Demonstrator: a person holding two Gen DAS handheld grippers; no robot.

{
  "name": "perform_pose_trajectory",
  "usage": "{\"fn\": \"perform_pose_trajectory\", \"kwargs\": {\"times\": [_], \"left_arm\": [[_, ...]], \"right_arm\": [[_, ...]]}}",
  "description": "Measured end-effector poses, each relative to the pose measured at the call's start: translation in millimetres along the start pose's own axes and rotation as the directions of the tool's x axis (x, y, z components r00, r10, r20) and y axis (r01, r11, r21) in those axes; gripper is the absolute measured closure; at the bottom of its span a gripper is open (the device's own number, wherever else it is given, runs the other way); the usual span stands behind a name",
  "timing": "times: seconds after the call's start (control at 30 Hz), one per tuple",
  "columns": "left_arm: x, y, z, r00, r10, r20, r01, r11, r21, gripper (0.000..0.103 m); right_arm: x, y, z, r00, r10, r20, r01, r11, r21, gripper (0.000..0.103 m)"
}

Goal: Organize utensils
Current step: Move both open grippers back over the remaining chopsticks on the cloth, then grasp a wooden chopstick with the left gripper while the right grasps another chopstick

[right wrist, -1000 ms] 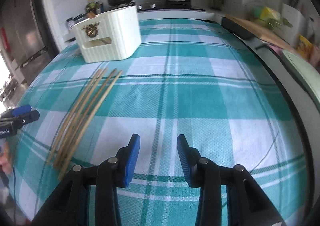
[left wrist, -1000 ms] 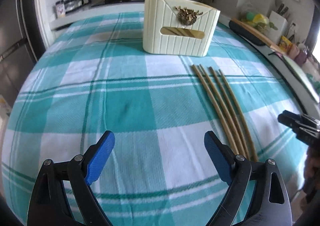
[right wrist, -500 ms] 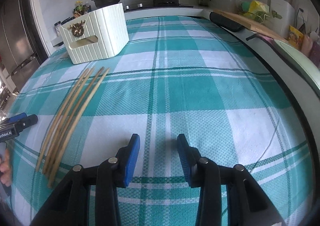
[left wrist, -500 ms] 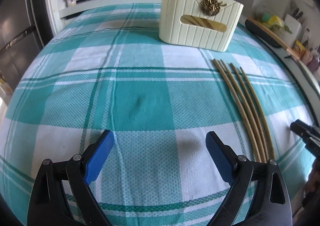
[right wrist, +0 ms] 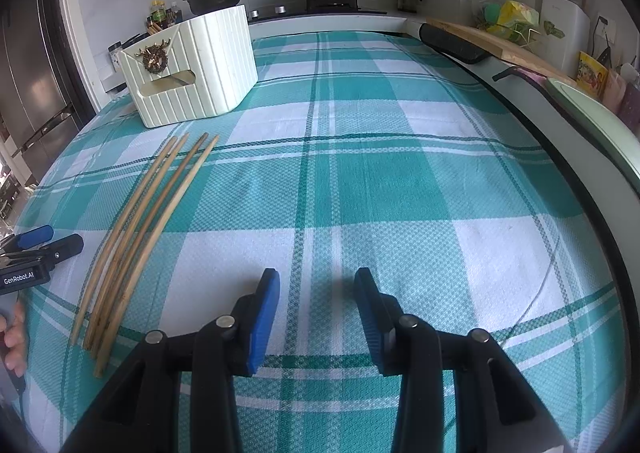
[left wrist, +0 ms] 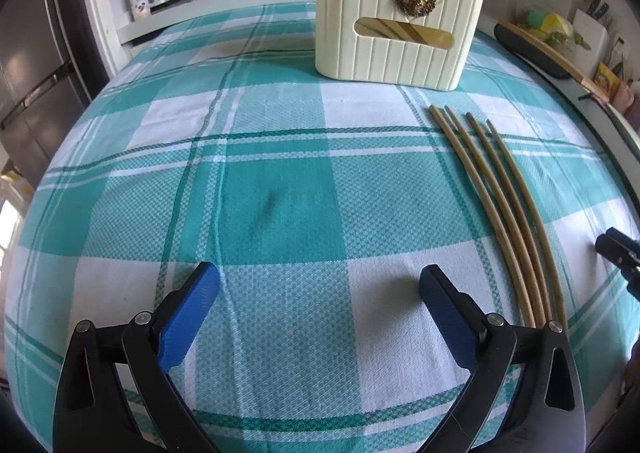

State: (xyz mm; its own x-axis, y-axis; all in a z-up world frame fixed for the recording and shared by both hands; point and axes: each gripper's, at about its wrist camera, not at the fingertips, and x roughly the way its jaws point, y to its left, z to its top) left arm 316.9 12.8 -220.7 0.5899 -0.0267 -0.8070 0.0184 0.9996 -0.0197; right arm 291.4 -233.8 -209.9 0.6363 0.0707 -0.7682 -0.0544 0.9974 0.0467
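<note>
A kitchen, with a stove and pans at the back, holds a tabletop (left wrist: 280, 181) covered in a teal-and-white checked cloth.

The left gripper (left wrist: 320, 283) hovers low over the near edge, its blue fingers (left wrist: 192, 305) spread wide with nothing between them. The right gripper (right wrist: 316, 293) hangs over the same edge further right, its fingers (right wrist: 264, 313) parted more narrowly and also empty.

Four chopsticks (left wrist: 500, 205) lie side by side on the cloth between the two grippers, just right of the left gripper's right finger and somewhat further left of the right gripper. Their long axis runs from the near edge toward the far edge, tips pointing at the cream holder (left wrist: 396, 25), which stands upright near the far edge with more sticks poking from its top.

The left gripper looks the nearer; it would need to shift right and straddle the bundle across its width. Nothing lies between the chopsticks and the holder.
</note>
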Motion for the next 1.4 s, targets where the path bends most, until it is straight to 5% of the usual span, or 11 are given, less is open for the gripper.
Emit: {"fn": "perform_pose_trajectory", "kwargs": {"times": [0.2,0.4,0.7,1.13,1.27,1.4], "left_arm": [[-0.2,2.3,1.1,1.0,-0.02,0.002,0.02,1.0,-0.013,0.002],[-18.6,7.6,12.4,0.992,-0.123,0.018,0.124,0.978,-0.168,0.002],[-5.5,-43.4,35.9,0.996,-0.085,0.017,0.086,0.995,-0.057,0.002],[11.4,-65.8,33.1,1.0,-0.017,0.0,0.017,0.999,0.036,0.004],[12.4,-67.4,28.4,0.999,-0.037,-0.004,0.037,0.997,0.073,0.025],[5.1,-68.2,26.2,0.998,-0.069,0.008,0.068,0.993,0.101,0.08]], "right_arm": [[-0.3,0.1,-0.1,1.0,-0.003,-0.001,0.003,1.0,-0.002,0.063],[-0.5,1.2,-0.2,1.0,-0.014,-0.002,0.014,1.0,-0.013,0.063],[-0.6,-0.3,-0.4,1.0,0.003,0.001,-0.003,1.0,-0.001,0.063],[-0.2,-2.1,-0.6,1.0,0.014,0.003,-0.014,1.0,0.007,0.063],[-0.2,-2.0,-0.7,1.0,0.008,0.002,-0.008,1.0,0.002,0.063],[-0.7,1.7,-0.2,1.0,-0.009,-0.001,0.009,1.0,-0.018,0.061]]}}
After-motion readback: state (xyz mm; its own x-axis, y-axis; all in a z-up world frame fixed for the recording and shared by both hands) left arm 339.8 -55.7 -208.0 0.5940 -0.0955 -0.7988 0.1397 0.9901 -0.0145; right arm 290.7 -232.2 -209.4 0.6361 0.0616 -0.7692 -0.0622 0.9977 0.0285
